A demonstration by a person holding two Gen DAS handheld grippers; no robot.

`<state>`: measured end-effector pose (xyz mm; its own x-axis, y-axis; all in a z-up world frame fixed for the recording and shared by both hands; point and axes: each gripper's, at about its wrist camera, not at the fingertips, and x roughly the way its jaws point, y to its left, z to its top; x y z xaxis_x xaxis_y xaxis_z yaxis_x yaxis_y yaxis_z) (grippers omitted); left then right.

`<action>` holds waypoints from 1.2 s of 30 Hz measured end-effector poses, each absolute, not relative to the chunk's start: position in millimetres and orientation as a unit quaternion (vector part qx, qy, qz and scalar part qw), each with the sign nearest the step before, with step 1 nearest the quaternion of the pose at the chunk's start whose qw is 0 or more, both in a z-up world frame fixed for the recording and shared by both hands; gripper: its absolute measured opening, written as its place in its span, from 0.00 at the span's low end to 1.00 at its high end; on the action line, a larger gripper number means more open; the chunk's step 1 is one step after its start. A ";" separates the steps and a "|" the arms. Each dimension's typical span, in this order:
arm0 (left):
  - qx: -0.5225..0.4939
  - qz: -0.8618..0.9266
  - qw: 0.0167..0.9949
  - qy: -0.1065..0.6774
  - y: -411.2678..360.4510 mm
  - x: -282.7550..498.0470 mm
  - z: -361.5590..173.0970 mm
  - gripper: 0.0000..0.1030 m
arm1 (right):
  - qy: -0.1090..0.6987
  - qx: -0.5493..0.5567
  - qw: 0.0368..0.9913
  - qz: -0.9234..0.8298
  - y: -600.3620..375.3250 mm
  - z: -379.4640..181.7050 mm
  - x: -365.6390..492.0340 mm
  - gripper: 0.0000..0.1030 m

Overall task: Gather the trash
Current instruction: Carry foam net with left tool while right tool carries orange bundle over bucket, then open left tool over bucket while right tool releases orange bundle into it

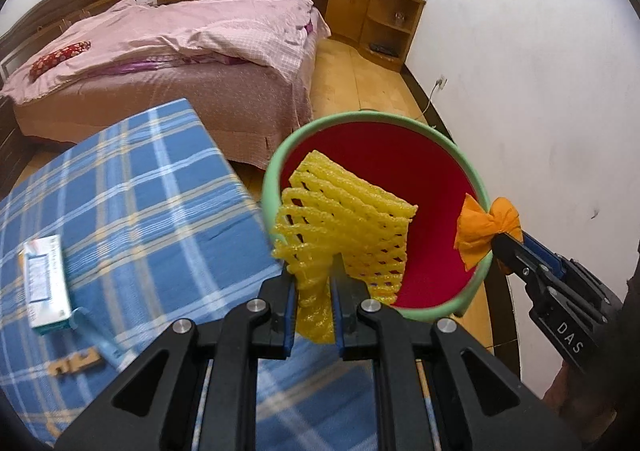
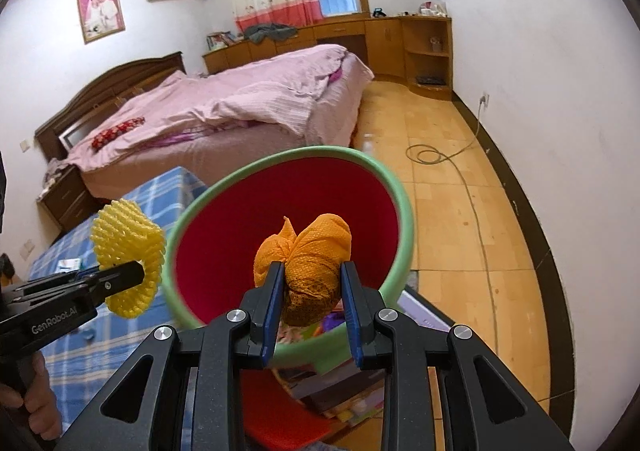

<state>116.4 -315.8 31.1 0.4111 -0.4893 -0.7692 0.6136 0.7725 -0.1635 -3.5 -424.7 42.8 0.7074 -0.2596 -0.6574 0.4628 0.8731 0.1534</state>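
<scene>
The left gripper [image 1: 313, 283] is closed on yellow foam netting [image 1: 344, 227], its jaws pinched nearly together. The right gripper [image 2: 312, 287] is clamped on an orange cloth wad [image 2: 310, 263], its jaws set wider. The two grippers are held side by side, angled toward each other.

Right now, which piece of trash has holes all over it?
The yellow net, pinched by the left hand-held gripper. The orange wad in the right one is a tight bundle.
</scene>
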 end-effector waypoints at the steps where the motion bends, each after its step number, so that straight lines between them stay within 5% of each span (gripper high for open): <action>1: 0.075 -0.330 0.835 0.434 -320.8 117.8 28.4 0.13 | 0.330 0.156 0.909 -0.200 -427.8 40.4 -0.9 0.27; 21: 0.089 -0.332 0.830 0.440 -351.4 131.2 7.5 0.13 | 0.361 0.157 0.898 -0.199 -446.2 12.7 21.1 0.30; 27: 0.078 -0.342 0.831 0.431 -350.0 128.6 14.9 0.42 | 0.365 0.175 0.894 -0.192 -450.7 8.8 19.2 0.31; 36: 0.071 -0.337 0.841 0.416 -340.0 120.9 27.2 0.51 | 0.353 0.180 0.897 -0.193 -448.8 14.6 10.1 0.48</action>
